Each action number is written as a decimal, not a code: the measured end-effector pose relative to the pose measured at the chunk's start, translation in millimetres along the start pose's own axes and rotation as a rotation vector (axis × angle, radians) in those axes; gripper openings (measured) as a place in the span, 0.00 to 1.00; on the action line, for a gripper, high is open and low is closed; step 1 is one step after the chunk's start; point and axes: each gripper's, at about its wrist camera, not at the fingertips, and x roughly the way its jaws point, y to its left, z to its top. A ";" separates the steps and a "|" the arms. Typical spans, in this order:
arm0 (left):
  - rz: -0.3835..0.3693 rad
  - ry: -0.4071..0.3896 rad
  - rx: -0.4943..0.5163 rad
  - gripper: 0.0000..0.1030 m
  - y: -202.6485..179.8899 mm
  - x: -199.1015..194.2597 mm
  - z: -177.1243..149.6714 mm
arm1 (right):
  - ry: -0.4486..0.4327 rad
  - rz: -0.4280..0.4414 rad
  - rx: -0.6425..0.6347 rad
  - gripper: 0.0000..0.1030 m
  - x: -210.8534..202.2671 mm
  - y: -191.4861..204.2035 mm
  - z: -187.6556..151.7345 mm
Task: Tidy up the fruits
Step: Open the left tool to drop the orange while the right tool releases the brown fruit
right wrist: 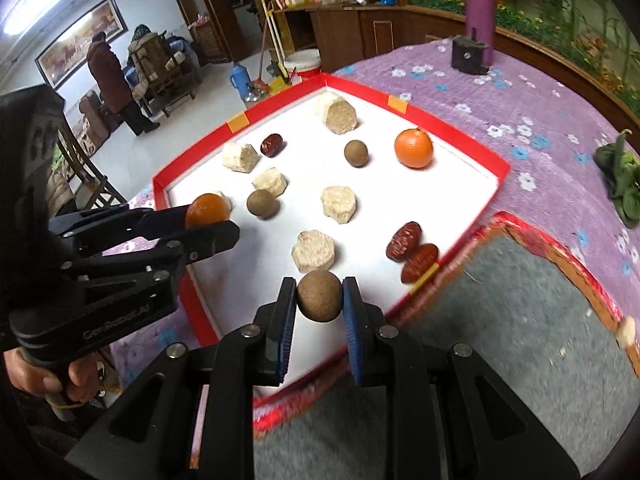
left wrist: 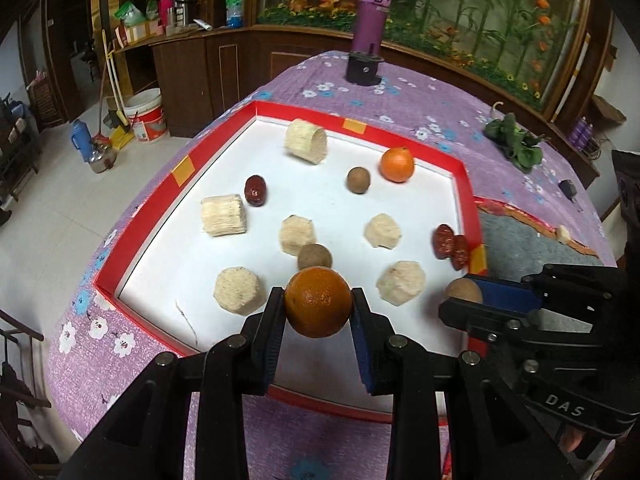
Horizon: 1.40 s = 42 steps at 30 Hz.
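My left gripper (left wrist: 318, 304) is shut on an orange (left wrist: 318, 302) and holds it above the near part of the red-rimmed white tray (left wrist: 460, 168). My right gripper (right wrist: 320, 298) is shut on a brown round fruit (right wrist: 319, 296) over the tray's near right edge; it also shows in the left wrist view (left wrist: 464, 292). In the tray lie a second orange (left wrist: 397, 165), two more brown fruits (left wrist: 358, 179) (left wrist: 315, 257), red dates (left wrist: 255, 191) (left wrist: 450, 245) and several pale sugarcane chunks (left wrist: 306, 142).
A grey mat with a red rim (right wrist: 520, 320) lies right of the tray on the purple floral cloth (left wrist: 400, 92). A purple device on a stand (left wrist: 370, 28) is at the far edge. Green leafy vegetables (left wrist: 514, 142) lie far right.
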 end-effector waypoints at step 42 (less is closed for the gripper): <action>0.085 -0.021 0.039 0.58 -12.5 7.7 3.4 | 0.018 -0.071 -0.049 0.33 -1.3 0.8 1.3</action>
